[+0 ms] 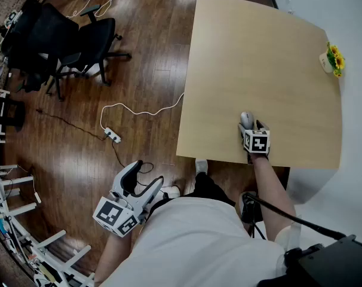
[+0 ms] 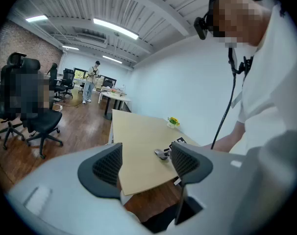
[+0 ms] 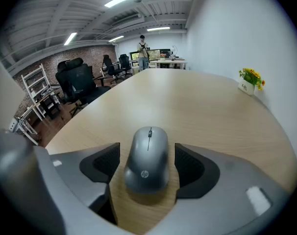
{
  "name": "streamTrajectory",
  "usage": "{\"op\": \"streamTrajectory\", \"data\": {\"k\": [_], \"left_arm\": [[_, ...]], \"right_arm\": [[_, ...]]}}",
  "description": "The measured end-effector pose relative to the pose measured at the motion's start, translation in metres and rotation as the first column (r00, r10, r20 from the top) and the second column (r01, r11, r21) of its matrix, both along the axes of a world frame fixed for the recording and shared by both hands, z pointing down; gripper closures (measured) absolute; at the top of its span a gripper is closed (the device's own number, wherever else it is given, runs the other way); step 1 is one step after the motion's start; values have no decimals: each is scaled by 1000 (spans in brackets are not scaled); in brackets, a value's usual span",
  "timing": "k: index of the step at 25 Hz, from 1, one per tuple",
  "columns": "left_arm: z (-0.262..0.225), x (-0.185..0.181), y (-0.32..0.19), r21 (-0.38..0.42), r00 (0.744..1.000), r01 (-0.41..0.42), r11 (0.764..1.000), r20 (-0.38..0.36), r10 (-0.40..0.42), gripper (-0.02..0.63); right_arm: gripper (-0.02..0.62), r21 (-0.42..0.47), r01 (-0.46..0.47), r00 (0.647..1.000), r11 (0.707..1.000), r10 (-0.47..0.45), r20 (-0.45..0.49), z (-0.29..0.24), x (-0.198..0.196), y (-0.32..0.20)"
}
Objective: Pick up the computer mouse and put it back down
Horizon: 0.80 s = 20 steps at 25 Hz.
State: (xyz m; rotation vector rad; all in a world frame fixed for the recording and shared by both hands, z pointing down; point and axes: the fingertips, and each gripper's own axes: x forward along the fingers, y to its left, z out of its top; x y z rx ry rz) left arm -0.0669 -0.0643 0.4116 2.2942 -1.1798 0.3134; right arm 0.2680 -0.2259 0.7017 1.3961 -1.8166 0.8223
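Note:
A grey computer mouse (image 3: pixel 148 168) lies flat on the light wooden table (image 1: pixel 258 58), close to its near edge; the head view shows the mouse (image 1: pixel 246 118) just ahead of my right gripper (image 1: pixel 248 124). That right gripper (image 3: pixel 147 153) points steeply down and straddles the mouse, a narrow gap showing between each dark pad and the mouse's sides. My left gripper (image 1: pixel 146 173) is open and empty, held low over the wooden floor to the left of the table. From the left gripper (image 2: pixel 146 160) the mouse (image 2: pixel 161 153) appears far off between its pads.
A small pot of yellow flowers (image 1: pixel 332 60) stands at the table's far right edge. Black office chairs (image 1: pixel 67 40) stand on the floor at left, near a white power strip (image 1: pixel 112 135) and its cable. A person (image 3: pixel 142 50) stands far across the room.

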Motion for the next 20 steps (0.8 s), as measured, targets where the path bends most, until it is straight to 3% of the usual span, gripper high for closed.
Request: {"op": "streamTrajectory", "data": {"k": [6,8,20], "left_arm": [[8,14,-17,-14,1000,22,1000,-2,-22,319],[8,17,-20,-16,1000,19,1000,-6,-19,319],[8,9,-6,11,1000,-6,1000,-17,6,319]], "right_arm": [[245,-11,-2,1000,1000,2,-11,16,6,-11],[295,-7,4,1000,1000,-4,-21,14,3,-8],[301,3,-8,1000,1000,9,-18,-11,0,-1]]}}
